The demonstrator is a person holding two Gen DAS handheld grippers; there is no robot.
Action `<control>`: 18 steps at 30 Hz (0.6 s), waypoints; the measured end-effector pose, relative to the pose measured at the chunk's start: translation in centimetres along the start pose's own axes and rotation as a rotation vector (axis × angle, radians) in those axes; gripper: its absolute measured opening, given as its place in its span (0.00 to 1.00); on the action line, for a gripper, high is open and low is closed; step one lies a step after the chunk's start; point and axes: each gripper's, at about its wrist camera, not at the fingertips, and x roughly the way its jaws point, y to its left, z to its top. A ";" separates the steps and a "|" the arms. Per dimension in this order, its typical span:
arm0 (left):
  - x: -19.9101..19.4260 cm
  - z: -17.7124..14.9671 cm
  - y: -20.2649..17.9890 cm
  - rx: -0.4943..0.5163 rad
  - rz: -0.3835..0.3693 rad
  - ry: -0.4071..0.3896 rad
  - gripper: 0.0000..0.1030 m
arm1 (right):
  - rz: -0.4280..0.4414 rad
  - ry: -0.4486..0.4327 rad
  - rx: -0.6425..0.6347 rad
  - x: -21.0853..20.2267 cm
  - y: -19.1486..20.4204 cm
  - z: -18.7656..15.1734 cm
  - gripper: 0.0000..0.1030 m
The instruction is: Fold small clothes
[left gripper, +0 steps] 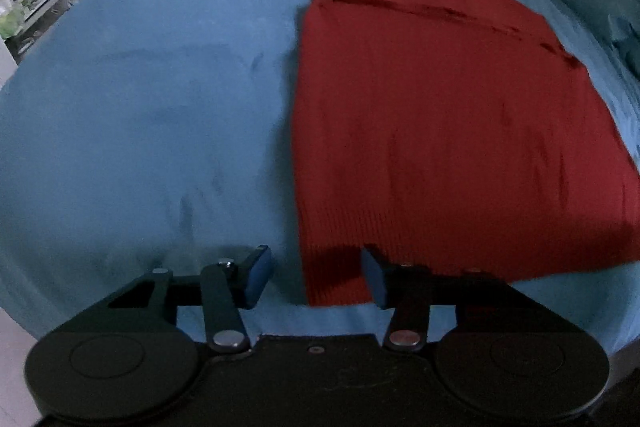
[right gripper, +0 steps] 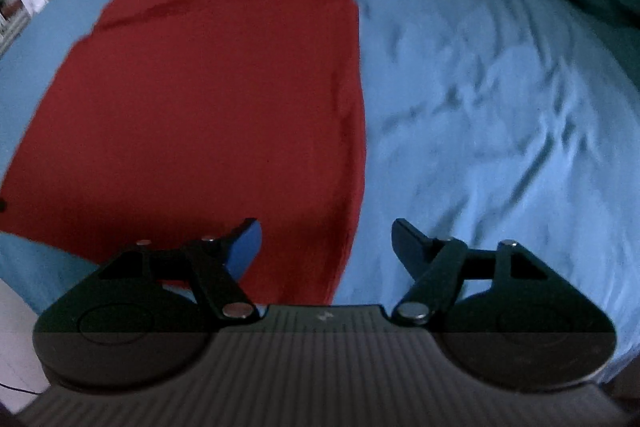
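A red knit garment [left gripper: 440, 131] is laid flat on a blue bedsheet [left gripper: 140, 107], its near hem corners framed by the wide-open, empty left gripper [left gripper: 318, 277] and right gripper [right gripper: 326, 251]. A single-layer pinch could skew the fold.

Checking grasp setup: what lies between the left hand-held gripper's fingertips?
In the left wrist view, the red garment's near-left hem corner lies between the open left hand-held gripper's fingertips, on the blue sheet.
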 end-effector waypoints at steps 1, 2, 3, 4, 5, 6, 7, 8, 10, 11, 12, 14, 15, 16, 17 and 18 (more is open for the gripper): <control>0.2 -0.2 -0.2 0.006 0.002 -0.001 0.50 | -0.012 0.006 0.005 0.3 -0.1 -0.5 0.79; 0.3 -0.7 -0.3 0.012 0.005 -0.005 0.49 | -0.027 0.015 0.012 0.7 0.0 -0.8 0.78; 0.4 -0.8 -0.5 0.020 0.010 -0.008 0.49 | -0.039 0.023 0.014 1.1 0.1 -1.3 0.77; 0.5 -0.9 -0.4 0.028 0.013 -0.008 0.49 | -0.059 0.039 0.010 1.5 0.3 -1.6 0.74; 0.6 -0.9 -0.6 0.037 0.018 -0.008 0.48 | -0.070 0.057 0.005 2.0 0.6 -1.9 0.72; 0.8 -0.9 -0.8 0.048 0.022 -0.007 0.47 | -0.065 0.062 0.005 2.3 0.7 -2.1 0.68; 0.9 -0.9 -0.9 0.055 0.025 -0.007 0.46 | -0.066 0.061 0.006 2.4 0.8 -2.3 0.67; 0.7 -0.9 -0.8 0.060 0.025 -0.006 0.43 | -0.070 0.059 -0.001 2.5 1.1 -2.4 0.65; 0.8 -0.9 -1.1 0.071 0.017 0.003 0.35 | -0.056 0.063 -0.004 2.7 1.4 -2.3 0.51; 1.0 -1.0 -1.6 0.078 0.015 0.008 0.29 | -0.049 0.066 0.000 2.7 1.5 -2.3 0.48; 0.9 -1.0 -1.6 0.086 0.012 0.011 0.22 | -0.042 0.068 0.000 2.7 1.7 -2.2 0.41; 0.9 -0.9 -2.0 0.099 0.006 0.024 0.10 | -0.023 0.071 -0.003 2.7 2.0 -2.2 0.30; 0.8 -0.8 -2.0 0.098 0.004 0.033 0.06 | -0.017 0.073 0.000 2.7 2.0 -2.1 0.26; 0.6 -0.7 -2.0 0.089 0.006 0.037 0.06 | -0.012 0.074 0.007 2.7 1.9 -1.9 0.22; 0.3 -0.4 -1.9 0.075 0.005 0.041 0.05 | -0.005 0.077 0.019 2.5 1.7 -1.7 0.21; -0.1 -0.2 -1.8 0.056 0.002 0.045 0.05 | 0.002 0.080 0.034 2.4 1.6 -1.6 0.21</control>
